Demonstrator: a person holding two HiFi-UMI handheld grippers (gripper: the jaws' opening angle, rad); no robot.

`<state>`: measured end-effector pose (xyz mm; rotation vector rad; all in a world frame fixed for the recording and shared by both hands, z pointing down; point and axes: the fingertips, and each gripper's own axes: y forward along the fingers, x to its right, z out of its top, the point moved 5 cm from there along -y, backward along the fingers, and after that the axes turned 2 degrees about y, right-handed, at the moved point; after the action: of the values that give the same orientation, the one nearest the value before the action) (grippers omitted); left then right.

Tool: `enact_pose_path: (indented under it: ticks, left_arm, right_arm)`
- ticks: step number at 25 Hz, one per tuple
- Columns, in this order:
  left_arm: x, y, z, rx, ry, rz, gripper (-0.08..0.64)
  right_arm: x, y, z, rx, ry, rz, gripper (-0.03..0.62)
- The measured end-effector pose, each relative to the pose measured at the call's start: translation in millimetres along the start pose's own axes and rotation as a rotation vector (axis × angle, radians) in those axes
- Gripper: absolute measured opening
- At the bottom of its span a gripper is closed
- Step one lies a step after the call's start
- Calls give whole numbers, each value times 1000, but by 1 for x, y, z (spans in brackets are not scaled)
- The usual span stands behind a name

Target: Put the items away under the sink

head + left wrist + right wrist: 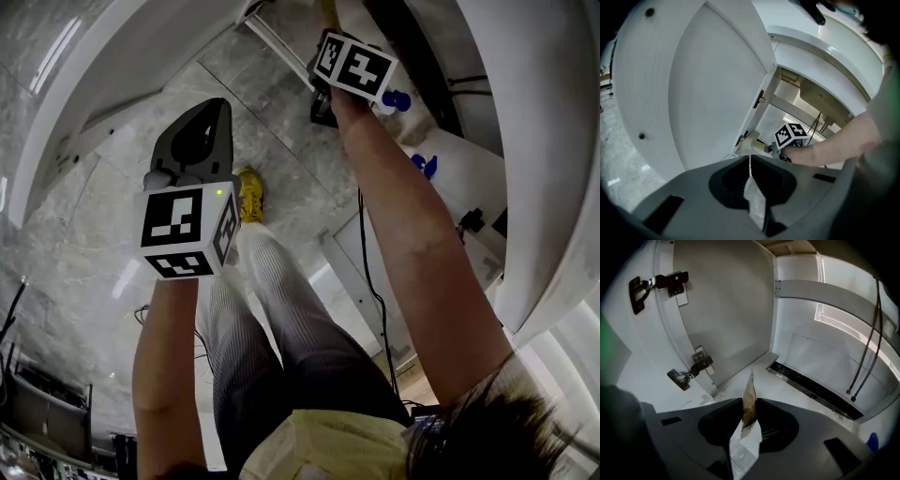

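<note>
My right gripper (750,404) is shut on a thin brown paper packet (749,397) with a serrated edge, held edge-on and sticking up past the jaw tips. It reaches down into the open under-sink cabinet, over the white cabinet floor (754,369) near the door hinges. In the head view only its marker cube (354,64) shows, at the cabinet opening. From the left gripper view I see that cube (791,133) and the tan packet (757,146) inside the cabinet. My left gripper (750,161) is shut with nothing in it, held back outside the cabinet (214,108).
The white cabinet door (708,84) stands open on the left, its two hinges (689,370) close to the right gripper. Two dark hoses (865,352) hang at the cabinet's right. A black strip (811,387) crosses the floor. Blue objects (396,99) lie by the right hand.
</note>
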<state>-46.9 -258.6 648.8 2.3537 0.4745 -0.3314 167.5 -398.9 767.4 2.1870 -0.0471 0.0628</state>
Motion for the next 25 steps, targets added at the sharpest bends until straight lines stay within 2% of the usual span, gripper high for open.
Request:
enact_pose_path:
  ticks: [1,4,11,12,15,18,25]
  left_arm:
    - [0,0,-1,0,1,-2,46]
    - [-1,-1,-2,-5,1,-6,46]
    - [2,-5,0,-3,4,-11,46]
    - [3,-7,0,-2,6,-12,46]
    - [4,-11,3,-1,10,-13,46]
    - [5,-17,7,-2,13,-18,46]
    - [10,-32,12,-7,23,-25,46]
  right_arm:
    - [-1,0,0,2,-3,4,94]
    - [-5,-1,-1,2,-35,25,172]
    - [-6,-12,-5,8,-50,34,175]
    - [-5,-15,-6,8,-49,36,169]
    - [-4,-24,-7,10,-30,29,99]
    - [-5,-35,-7,17,-12,28,66]
    - [-9,-61,-9,38,5,26,41]
